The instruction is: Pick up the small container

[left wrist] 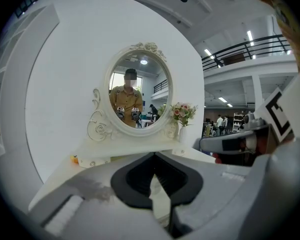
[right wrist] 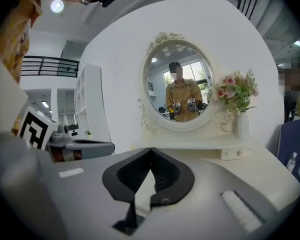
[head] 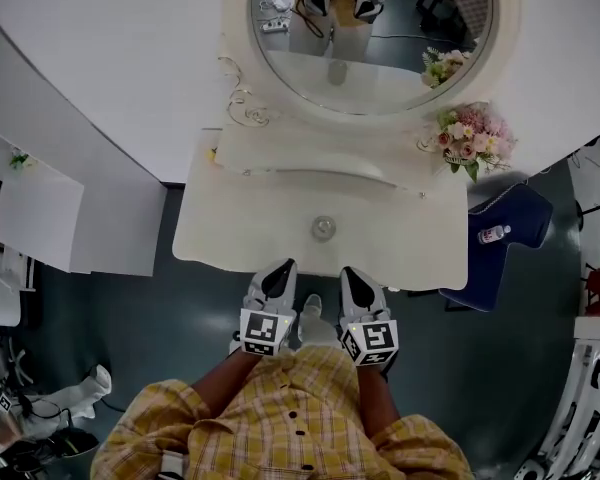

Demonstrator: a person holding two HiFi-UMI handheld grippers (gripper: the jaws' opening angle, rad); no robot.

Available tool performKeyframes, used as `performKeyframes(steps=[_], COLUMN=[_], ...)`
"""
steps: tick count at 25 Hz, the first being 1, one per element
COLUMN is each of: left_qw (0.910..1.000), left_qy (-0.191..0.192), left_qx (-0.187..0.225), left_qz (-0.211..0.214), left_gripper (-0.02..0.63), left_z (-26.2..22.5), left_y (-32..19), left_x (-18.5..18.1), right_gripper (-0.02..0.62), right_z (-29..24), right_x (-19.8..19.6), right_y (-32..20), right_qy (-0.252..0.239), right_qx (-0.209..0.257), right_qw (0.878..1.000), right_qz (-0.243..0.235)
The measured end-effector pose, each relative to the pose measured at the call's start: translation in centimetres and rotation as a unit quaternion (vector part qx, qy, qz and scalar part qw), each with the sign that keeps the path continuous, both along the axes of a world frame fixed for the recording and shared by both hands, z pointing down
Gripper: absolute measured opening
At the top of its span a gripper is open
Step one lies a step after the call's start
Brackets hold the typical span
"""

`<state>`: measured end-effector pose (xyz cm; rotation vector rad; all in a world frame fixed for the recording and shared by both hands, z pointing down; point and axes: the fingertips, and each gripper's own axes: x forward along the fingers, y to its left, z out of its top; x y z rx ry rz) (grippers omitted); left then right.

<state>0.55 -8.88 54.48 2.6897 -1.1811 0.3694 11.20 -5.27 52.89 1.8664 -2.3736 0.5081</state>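
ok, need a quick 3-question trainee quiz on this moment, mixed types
1. True or false: the left gripper and the right gripper are both shut and empty.
2. Where is the small container? A: on the table, ahead of both grippers. B: held in the left gripper. C: held in the right gripper.
3. Fill in: seen from the person, the flowers stand to the ___ of the mirror.
Key: 1 true; 2 A; 3 right.

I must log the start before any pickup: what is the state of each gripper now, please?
Left gripper: closed, holding nothing.
Right gripper: closed, holding nothing.
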Motion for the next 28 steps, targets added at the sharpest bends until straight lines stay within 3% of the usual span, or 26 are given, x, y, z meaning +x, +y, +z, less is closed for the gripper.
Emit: performKeyframes(steps=[13,28], left_qw=[0.9996,0.9982], left_qy=[-0.009,-0.013], left_qx=[-0.011,-0.027], left_qz=[-0.025,-0.052], left_gripper=[0.000,0.000], left_z=[3.0,5.4], left_y=[-3.1,-3.9], left_x=[1.8,1.7], right_gripper=[0.005,0.142], right_z=[4.2,8.8], right_x=[1.5,1.2], right_y=[-4.6,-7.4], right_qy=[0.008,0.014], right_qx=[-0.025,-0.055], right_qw=[0.999,0.996], right_qz=[-0.040,-0.075])
